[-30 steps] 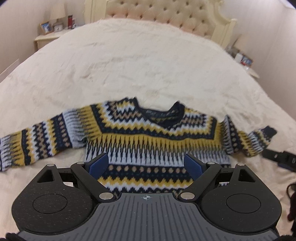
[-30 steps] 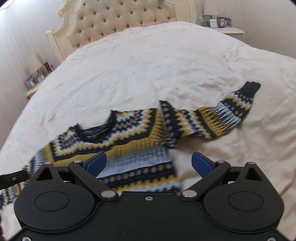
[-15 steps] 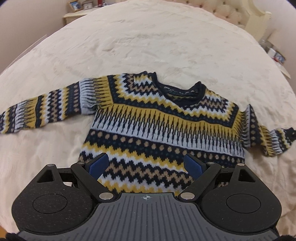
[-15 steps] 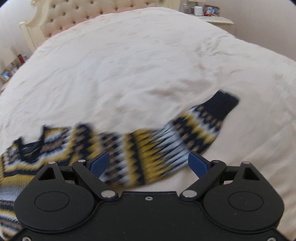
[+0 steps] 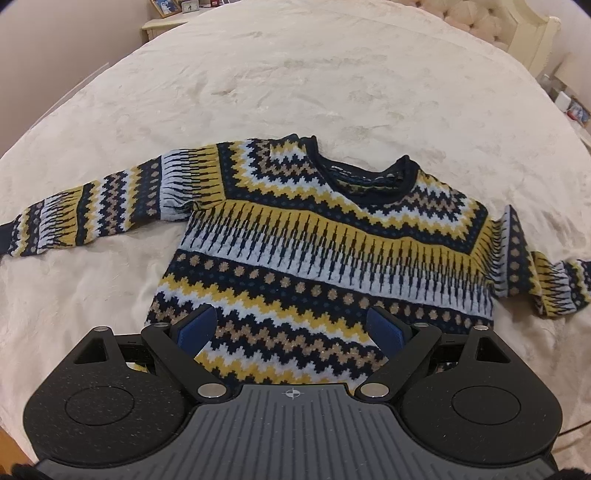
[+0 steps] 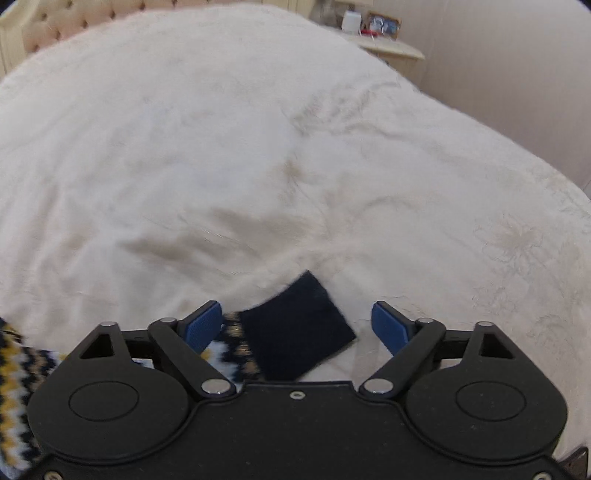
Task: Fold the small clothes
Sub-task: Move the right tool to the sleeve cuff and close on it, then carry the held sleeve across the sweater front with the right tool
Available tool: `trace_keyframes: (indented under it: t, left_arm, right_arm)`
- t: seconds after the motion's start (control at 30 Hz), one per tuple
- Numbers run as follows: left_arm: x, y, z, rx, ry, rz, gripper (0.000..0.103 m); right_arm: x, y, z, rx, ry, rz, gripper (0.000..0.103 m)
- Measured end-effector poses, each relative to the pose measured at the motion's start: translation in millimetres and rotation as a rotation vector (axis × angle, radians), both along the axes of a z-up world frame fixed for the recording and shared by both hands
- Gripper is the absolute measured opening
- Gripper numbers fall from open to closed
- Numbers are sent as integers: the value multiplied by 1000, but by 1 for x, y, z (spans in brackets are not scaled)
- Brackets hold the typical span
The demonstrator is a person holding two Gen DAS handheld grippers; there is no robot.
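A small knit sweater (image 5: 332,243) in navy, yellow and white zigzag bands lies flat, front up, on the cream bedspread (image 5: 295,92). One sleeve stretches out to the left (image 5: 92,206); the other is bunched at the right (image 5: 546,284). My left gripper (image 5: 291,328) is open above the sweater's bottom hem, holding nothing. In the right wrist view the navy cuff (image 6: 299,328) of the right sleeve lies between the open fingers of my right gripper (image 6: 295,325); the jaws stand wide apart and are not closed on it.
A tufted headboard (image 5: 480,18) stands at the far end of the bed. Nightstands with small items stand on both sides (image 5: 173,14) (image 6: 380,40). Bare bedspread (image 6: 258,147) spreads beyond the cuff.
My left gripper rose and tilted down over the hem. My right gripper swept right along the sleeve and lowered until the navy cuff lies between its fingers.
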State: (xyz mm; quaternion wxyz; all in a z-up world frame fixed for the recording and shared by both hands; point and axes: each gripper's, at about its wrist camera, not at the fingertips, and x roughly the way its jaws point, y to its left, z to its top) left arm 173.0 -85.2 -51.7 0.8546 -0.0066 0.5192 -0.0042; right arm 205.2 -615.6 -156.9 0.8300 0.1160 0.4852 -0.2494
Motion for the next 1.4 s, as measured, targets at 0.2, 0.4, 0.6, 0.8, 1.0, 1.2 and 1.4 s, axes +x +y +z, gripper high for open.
trace_keyframes:
  t: [0.2, 0.4, 0.6, 0.8, 1.0, 1.2, 1.4]
  left_arm:
    - [3, -7, -2, 5, 9, -11, 88]
    - [2, -10, -4, -5, 12, -35, 88]
    - [-1, 0, -4, -22, -3, -36, 88]
    - [-2, 15, -4, -66, -21, -32, 88]
    - [-4, 33, -7, -105, -24, -40, 88]
    - [-10, 59, -12, -103, -14, -35, 88]
    - [-15, 96, -15, -92, -12, -13, 88]
  right_arm:
    - [7, 5, -10, -37, 53, 90, 46]
    - [-6, 0, 6, 101, -47, 75, 16]
    - [-31, 2, 58, 144, -178, 48, 15]
    - [-62, 3, 131, 114, -298, 20, 15]
    - [-63, 36, 180, 90, -361, 75, 14]
    - [-31, 111, 195, 180, -417, 201, 14]
    - [7, 199, 184, 280, -438, 365, 14]
